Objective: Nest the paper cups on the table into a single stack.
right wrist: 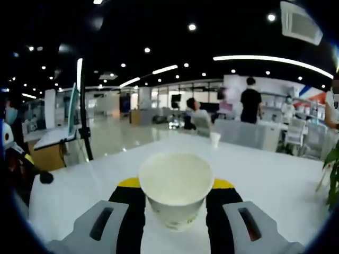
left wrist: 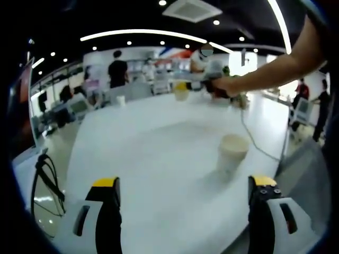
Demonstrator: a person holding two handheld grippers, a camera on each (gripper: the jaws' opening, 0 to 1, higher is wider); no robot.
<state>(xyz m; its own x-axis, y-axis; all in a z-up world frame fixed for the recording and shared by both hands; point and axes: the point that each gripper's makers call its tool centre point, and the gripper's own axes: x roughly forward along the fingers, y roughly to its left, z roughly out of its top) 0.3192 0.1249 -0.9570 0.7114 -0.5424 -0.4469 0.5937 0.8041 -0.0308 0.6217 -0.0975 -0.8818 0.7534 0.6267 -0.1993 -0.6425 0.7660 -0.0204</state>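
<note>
One paper cup sits clamped in the right hand-held gripper, base hidden; left hand-held gripper gapes wide.

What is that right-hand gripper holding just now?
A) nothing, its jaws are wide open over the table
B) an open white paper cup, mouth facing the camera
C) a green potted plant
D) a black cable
B: in the right gripper view the right gripper has its yellow-tipped black jaws closed on either side of a white paper cup, whose open mouth faces the camera above the white table.
</note>
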